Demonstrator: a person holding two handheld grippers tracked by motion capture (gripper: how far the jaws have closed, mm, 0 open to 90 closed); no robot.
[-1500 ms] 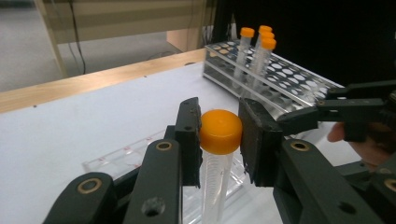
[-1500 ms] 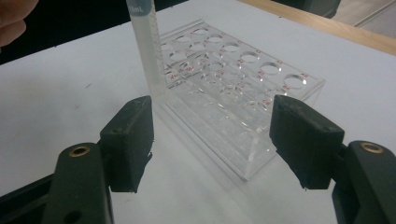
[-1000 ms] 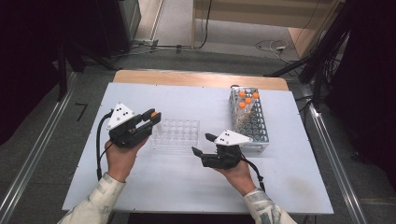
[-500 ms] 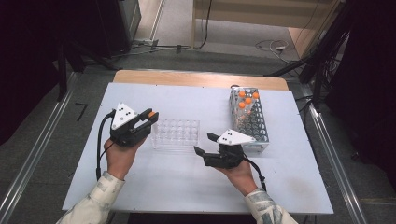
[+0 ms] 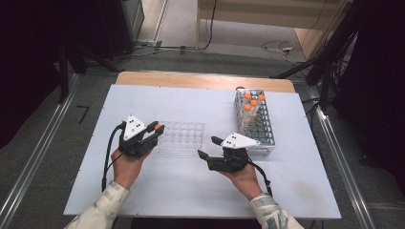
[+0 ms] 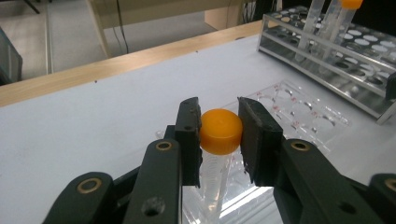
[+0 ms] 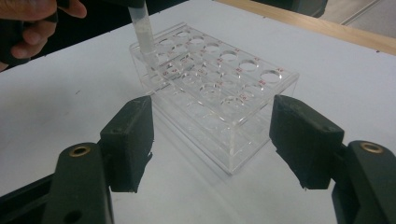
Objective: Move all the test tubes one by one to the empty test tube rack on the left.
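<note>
While the right hand has kept its place, these lines go from left to right:
Left gripper (image 5: pixel 154 130): clamped on the orange-capped tube (image 6: pixel 219 135); lower than before, tube foot at the clear rack's (image 5: pixel 182 138) 9 o'clock end.
Right gripper (image 5: pixel 210 148): jaws apart, holding nothing, at the clear rack's 4 o'clock.
Metal rack (image 5: pixel 256 123): at 3 o'clock.
Writing: red marks on the clear rack, unreadable.

Left hand-held gripper (image 5: pixel 154 129) clamped, seemingly tilted downward; right hand-held gripper (image 5: pixel 210 148) level, jaws apart.
</note>
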